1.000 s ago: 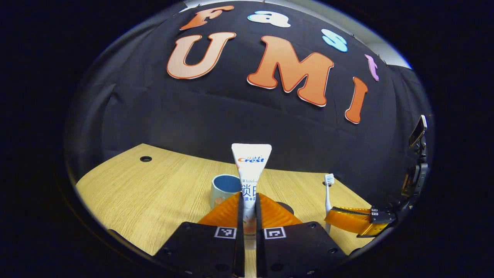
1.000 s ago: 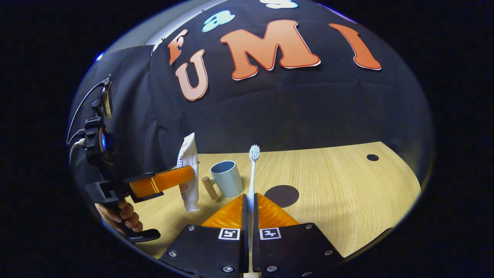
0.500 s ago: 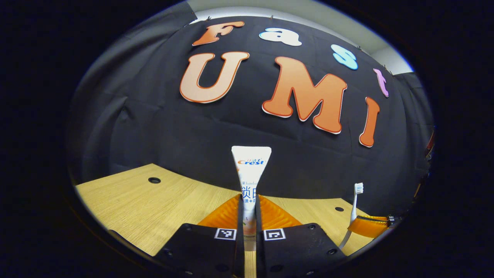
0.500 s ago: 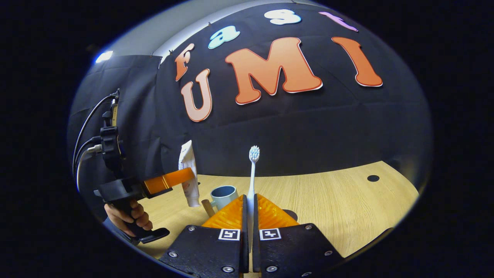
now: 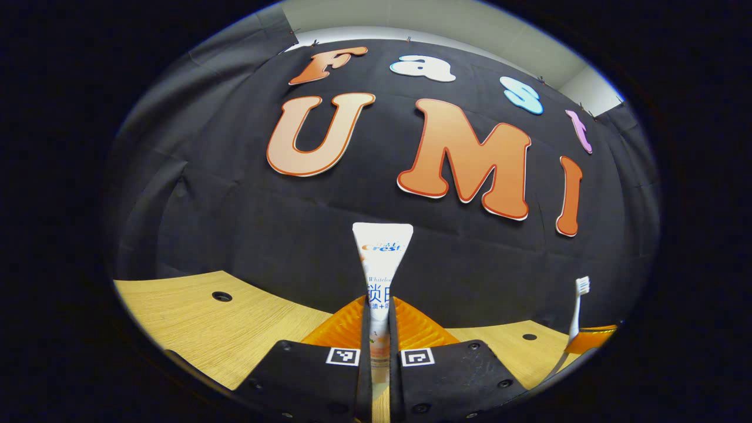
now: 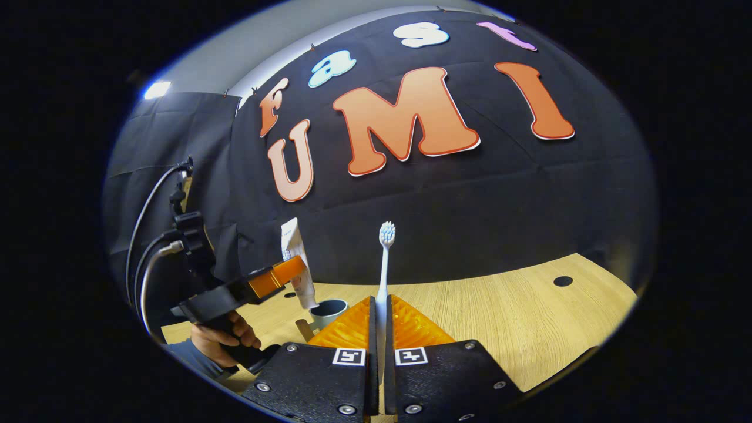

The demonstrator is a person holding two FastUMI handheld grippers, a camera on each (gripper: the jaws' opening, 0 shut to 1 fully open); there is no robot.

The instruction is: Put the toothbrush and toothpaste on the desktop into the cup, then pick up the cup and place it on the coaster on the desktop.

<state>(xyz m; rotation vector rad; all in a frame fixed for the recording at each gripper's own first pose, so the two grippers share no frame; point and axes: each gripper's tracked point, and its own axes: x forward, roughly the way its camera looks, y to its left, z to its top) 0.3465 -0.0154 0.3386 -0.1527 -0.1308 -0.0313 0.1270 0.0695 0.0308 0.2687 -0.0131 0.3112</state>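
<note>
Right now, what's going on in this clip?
A person holds a claw in each hand above a wooden desk. The left claw is shut on a toothpaste tube, held upright. In the right gripper view, the tube's lower end hangs just over the mouth of the blue cup, apparently about to go in. The right claw is shut on a toothbrush, bristles up, off to the cup's side. Neither item is in the cup yet.

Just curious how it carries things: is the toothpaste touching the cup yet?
Cannot tell. In the right gripper view the toothpaste, held by the left gripper, has its lower end right at the cup rim; no gap or contact shows plainly.
</note>
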